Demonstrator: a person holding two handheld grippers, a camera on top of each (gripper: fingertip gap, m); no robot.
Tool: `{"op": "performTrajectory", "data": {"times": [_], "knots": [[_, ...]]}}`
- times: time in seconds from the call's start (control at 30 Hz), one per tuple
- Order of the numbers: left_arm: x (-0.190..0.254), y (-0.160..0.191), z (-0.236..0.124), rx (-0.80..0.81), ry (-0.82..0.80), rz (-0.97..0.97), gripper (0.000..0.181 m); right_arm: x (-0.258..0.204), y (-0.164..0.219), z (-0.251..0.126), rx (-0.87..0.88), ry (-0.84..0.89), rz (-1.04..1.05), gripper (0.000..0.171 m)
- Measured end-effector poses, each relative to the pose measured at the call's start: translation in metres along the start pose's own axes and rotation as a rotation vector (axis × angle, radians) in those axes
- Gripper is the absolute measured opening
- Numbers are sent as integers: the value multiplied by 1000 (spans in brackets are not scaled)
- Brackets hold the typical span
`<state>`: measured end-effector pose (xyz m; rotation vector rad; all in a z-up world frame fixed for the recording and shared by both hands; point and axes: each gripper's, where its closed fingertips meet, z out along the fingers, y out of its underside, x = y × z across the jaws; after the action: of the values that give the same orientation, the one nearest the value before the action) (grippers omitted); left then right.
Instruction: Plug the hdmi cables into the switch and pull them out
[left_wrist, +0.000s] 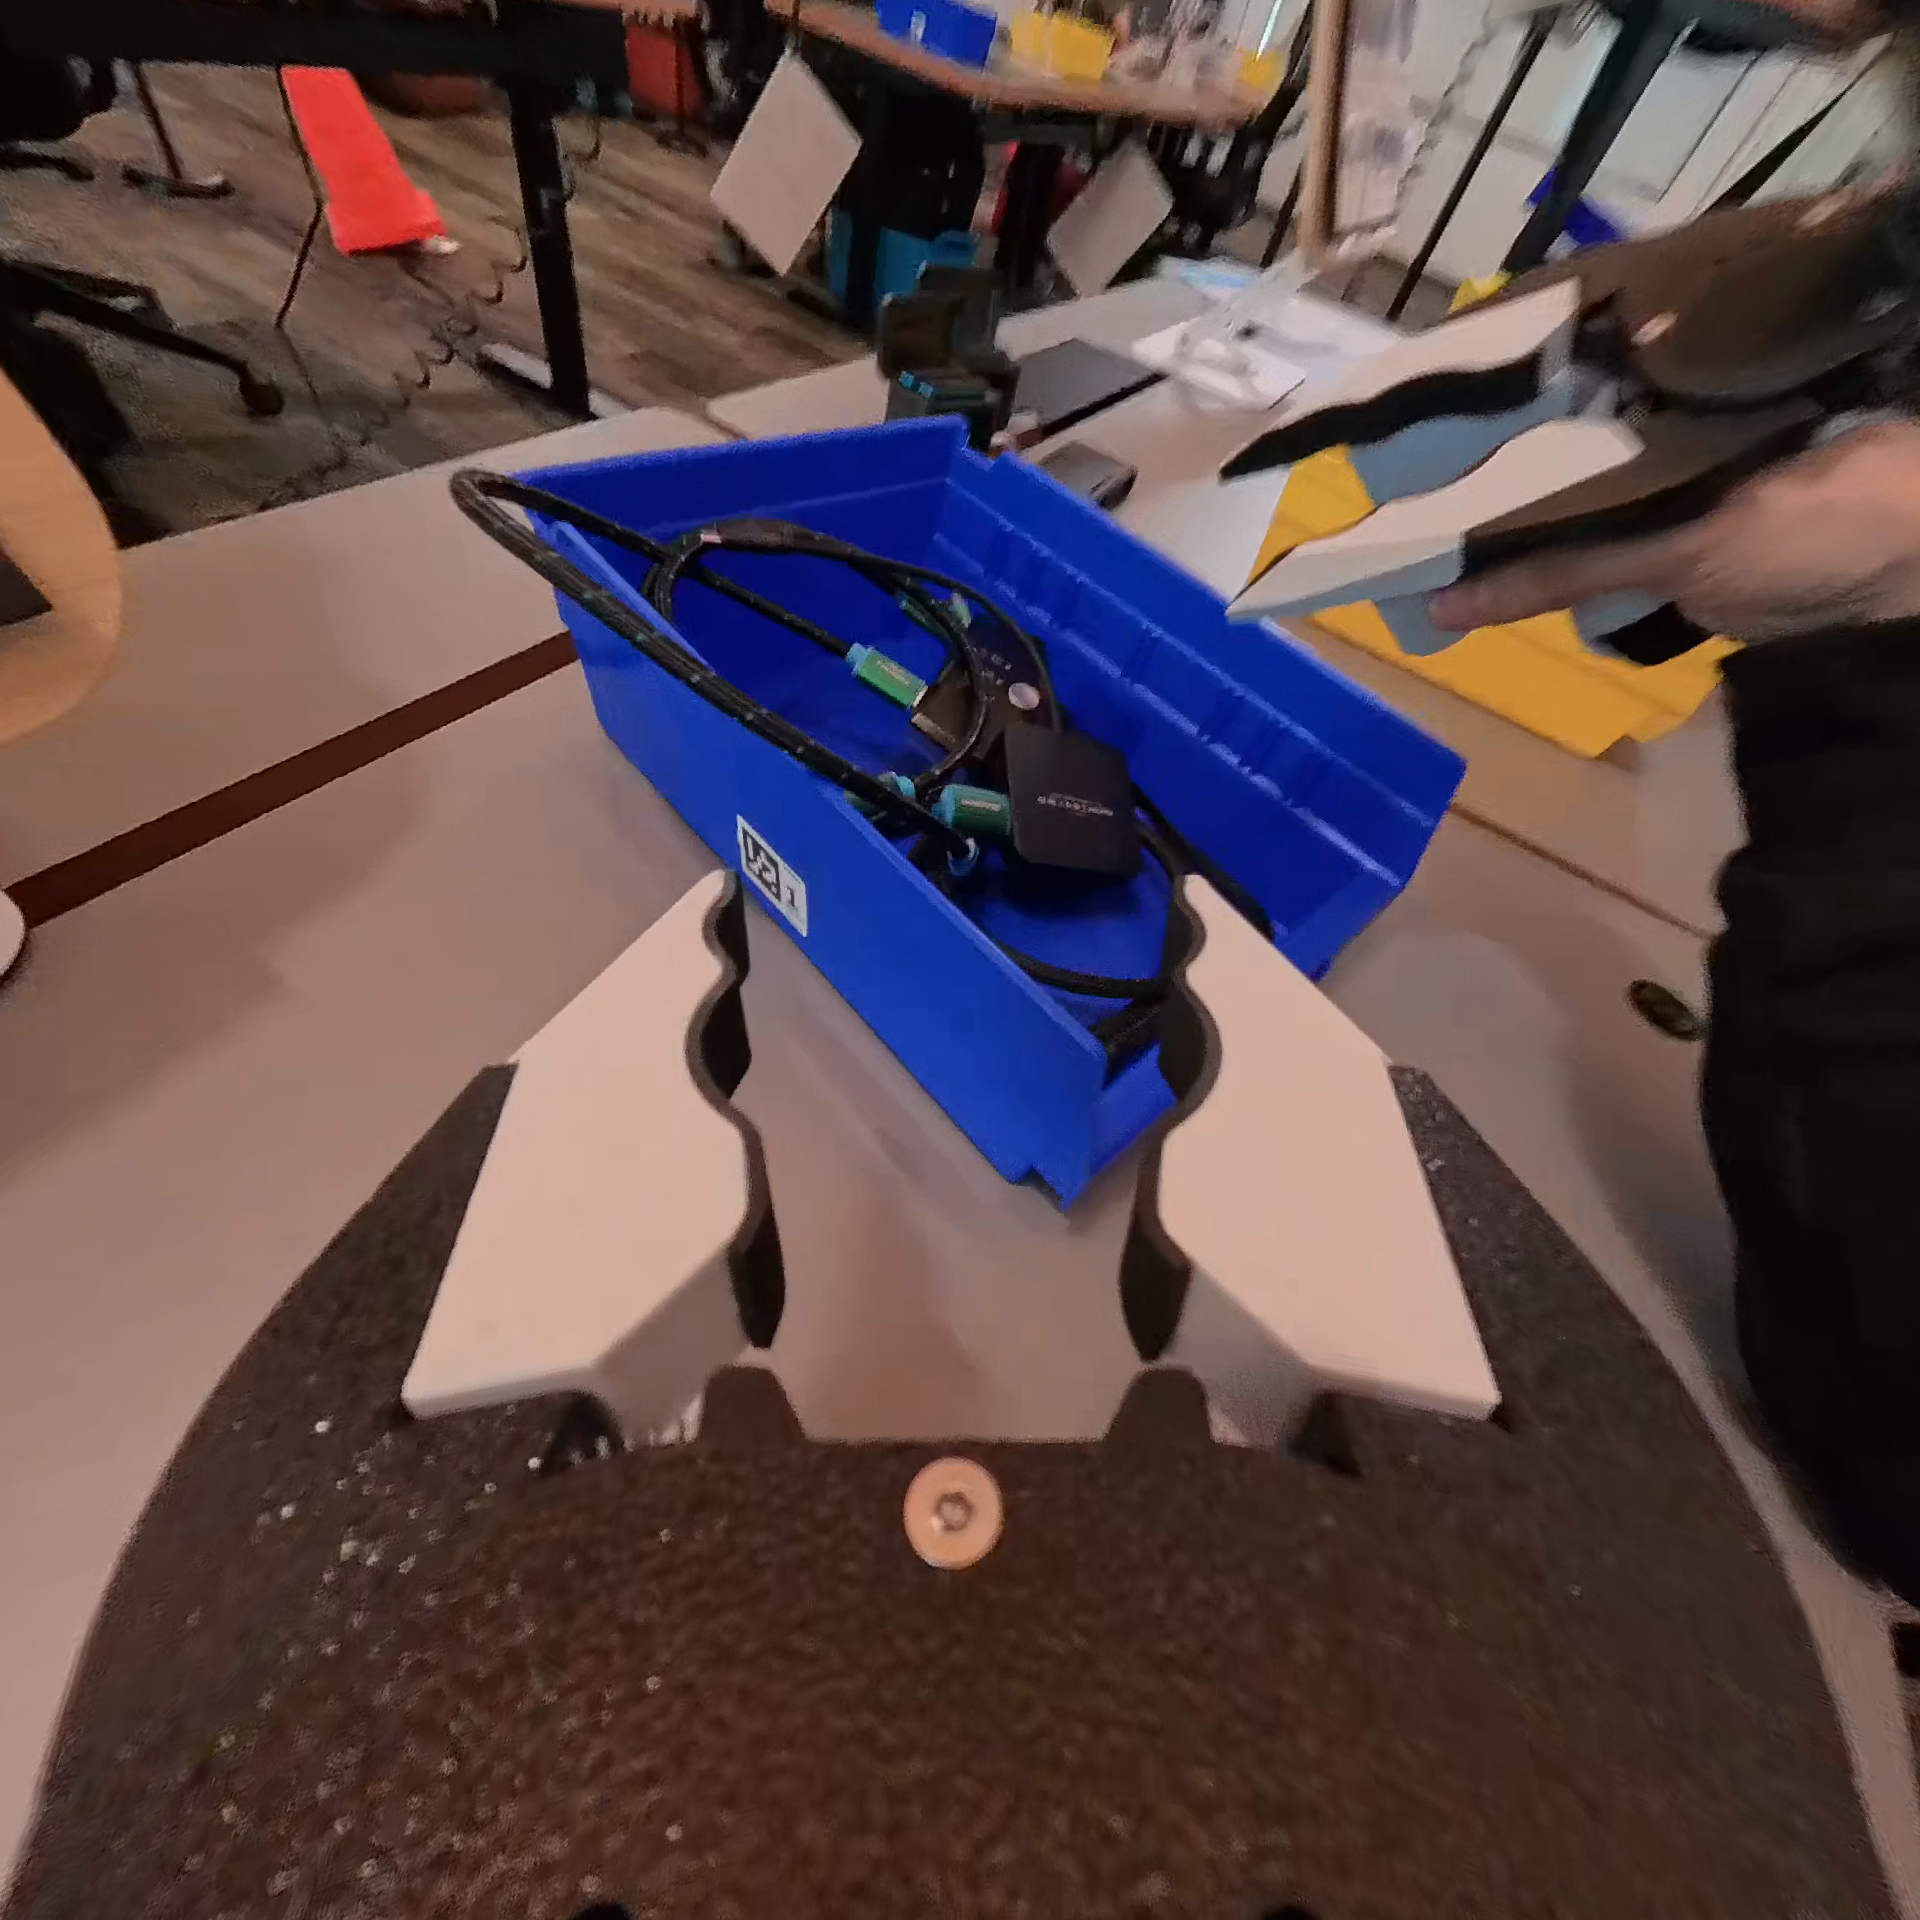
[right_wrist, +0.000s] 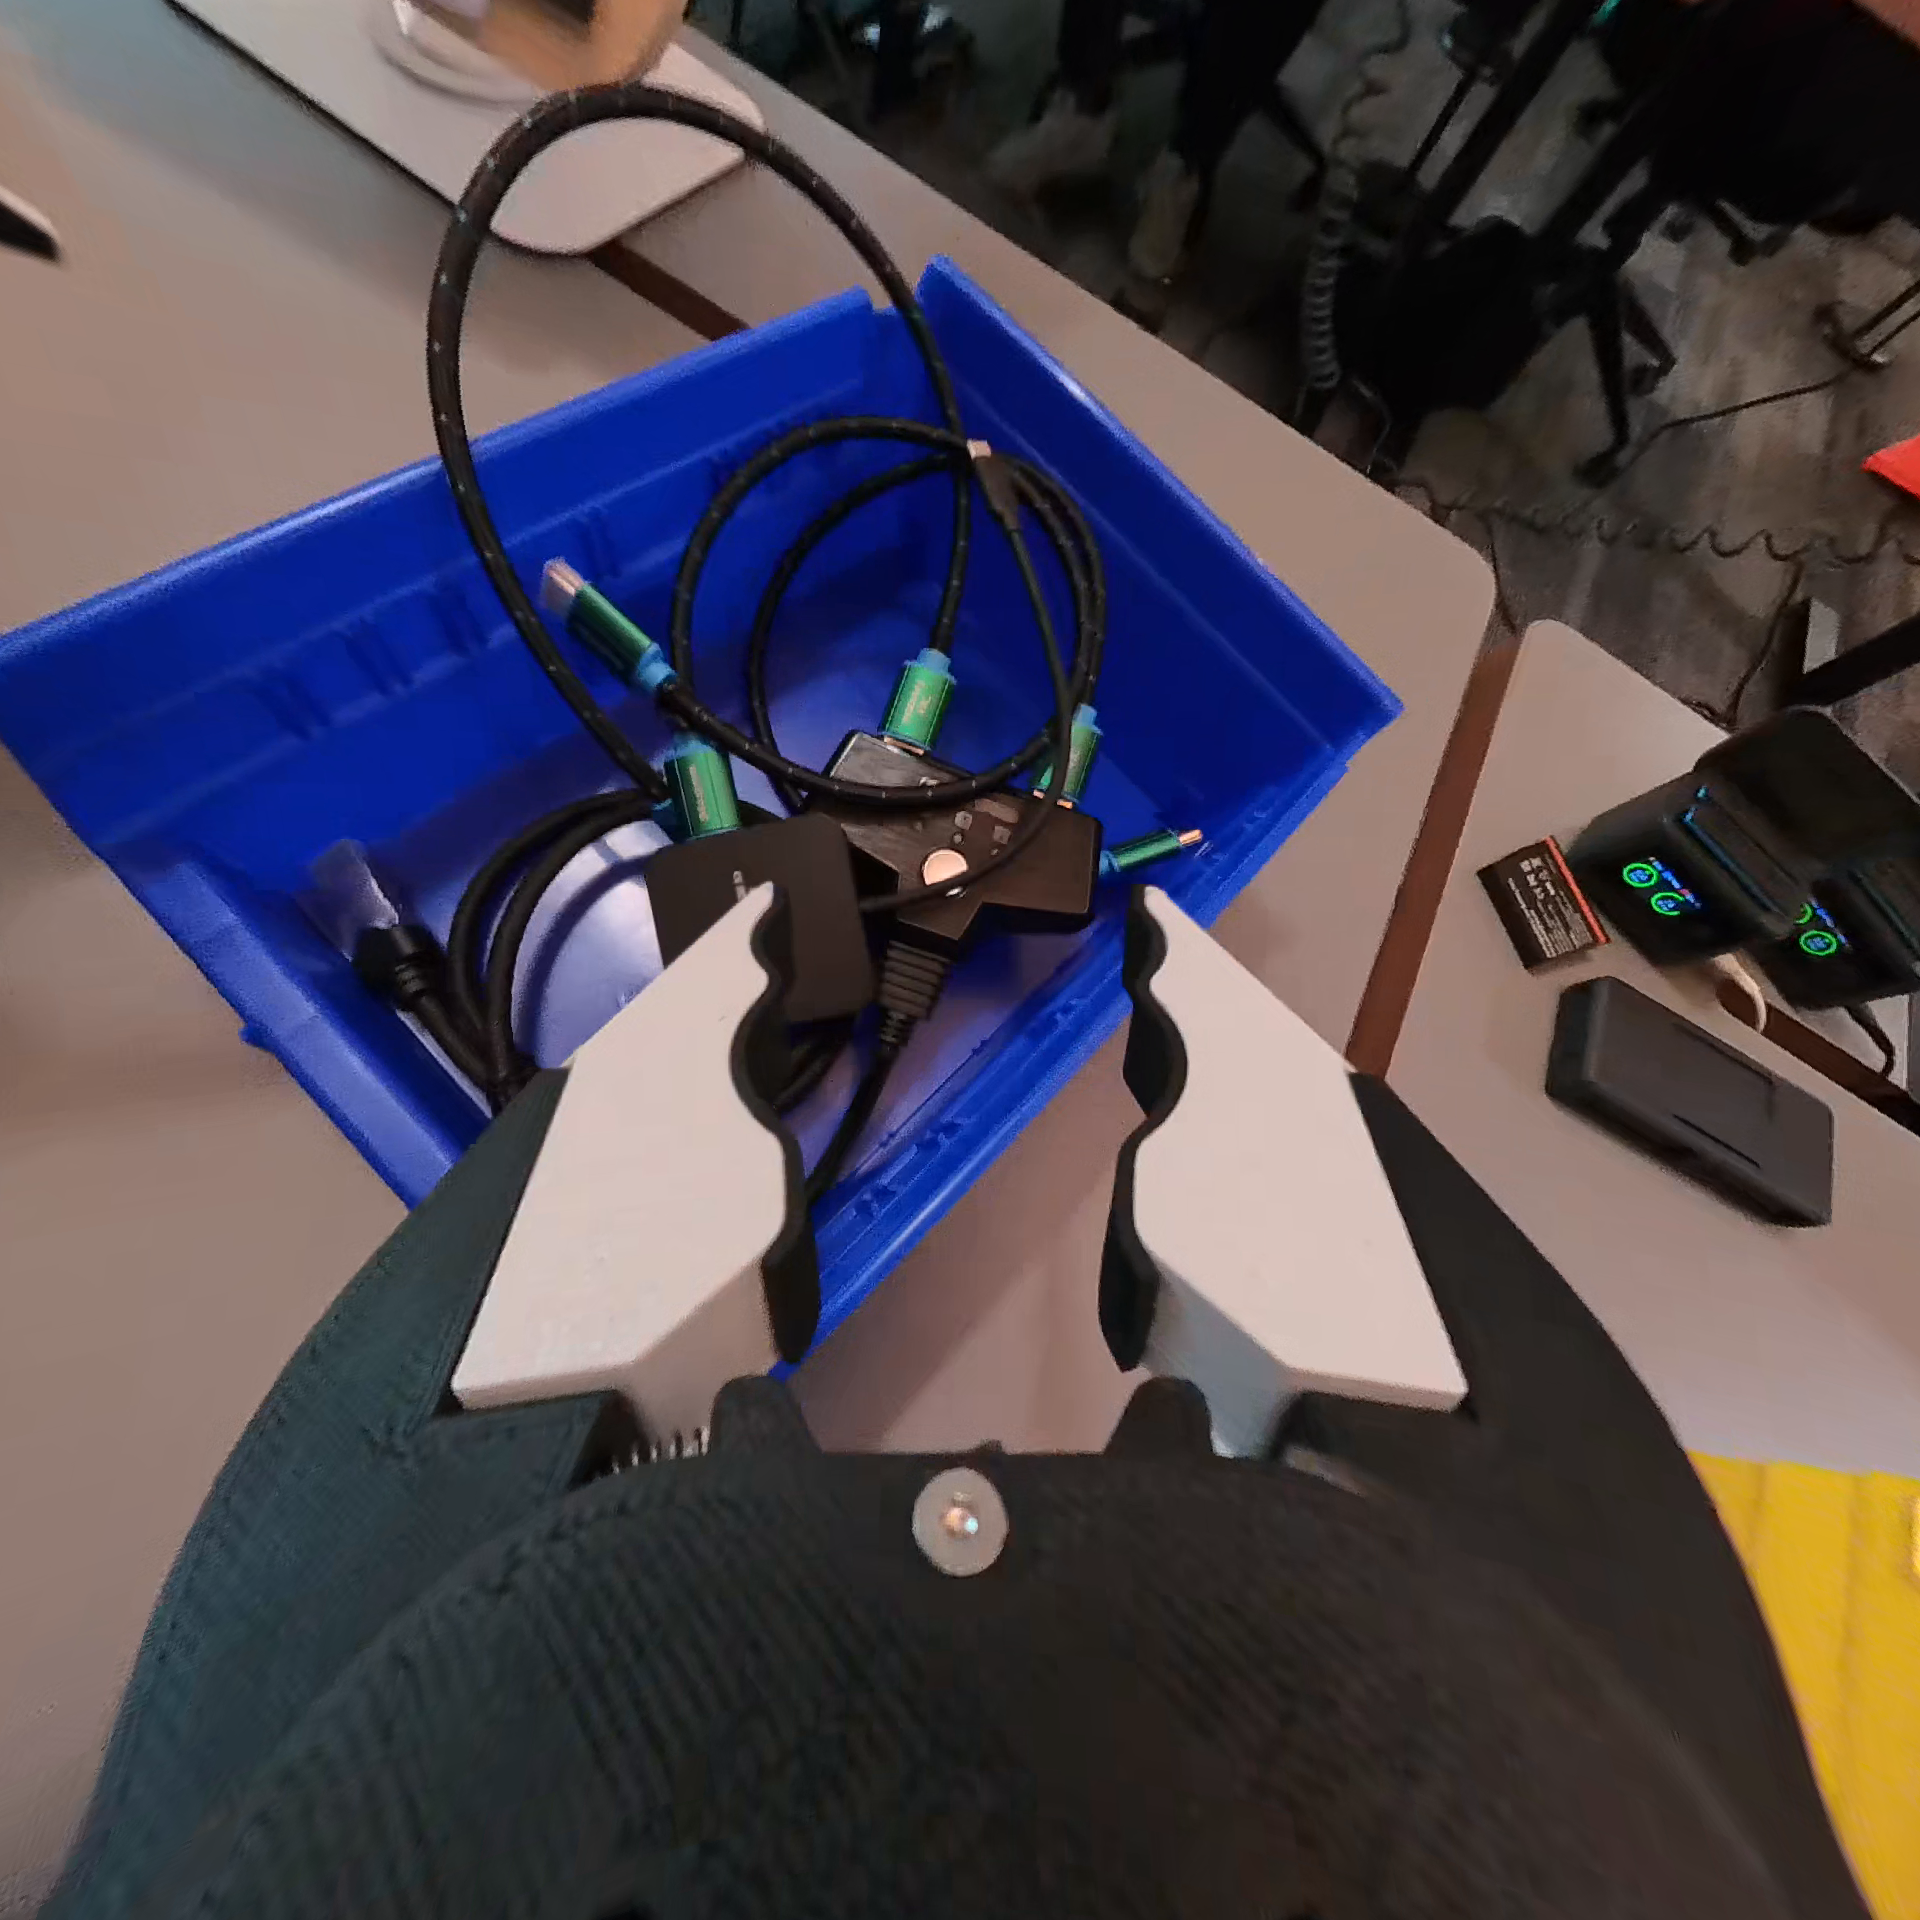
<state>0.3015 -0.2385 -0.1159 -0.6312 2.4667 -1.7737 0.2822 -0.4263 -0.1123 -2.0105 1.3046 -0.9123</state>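
While both tools hang over the pale table (left_wrist: 312, 935), the left gripper (left_wrist: 956, 914) is spread wide and holds nothing. The right gripper (right_wrist: 951, 904) is wide apart and empty too. Just ahead of both sits a blue plastic bin (right_wrist: 260, 665). Inside it lie the black braided cables with green plugs (right_wrist: 914, 701) and the small black switch box (right_wrist: 977, 852).
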Motion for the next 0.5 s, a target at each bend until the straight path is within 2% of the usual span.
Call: {"op": "performTrajectory", "data": {"times": [0.1,0.23,0.33,0.37,0.4,0.5], "knots": [[5,14,27,-150,-69,50,90,-1,-10,-4,66,-18,14,61],[8,33,64,-370,-132,106,89,-6,-25,-5,112,-16,-2,61],[-22,51,81,-507,-273,199,85,-21,-47,-6,189,-63,-4,62],[-26,55,84,-519,-273,209,77,-27,-53,-6,208,-81,-11,62],[-33,56,83,-512,-294,225,55,-32,-58,-6,221,-94,-25,62],[-61,53,63,-452,-385,242,24,-42,-69,-10,250,-105,-62,66]]}}
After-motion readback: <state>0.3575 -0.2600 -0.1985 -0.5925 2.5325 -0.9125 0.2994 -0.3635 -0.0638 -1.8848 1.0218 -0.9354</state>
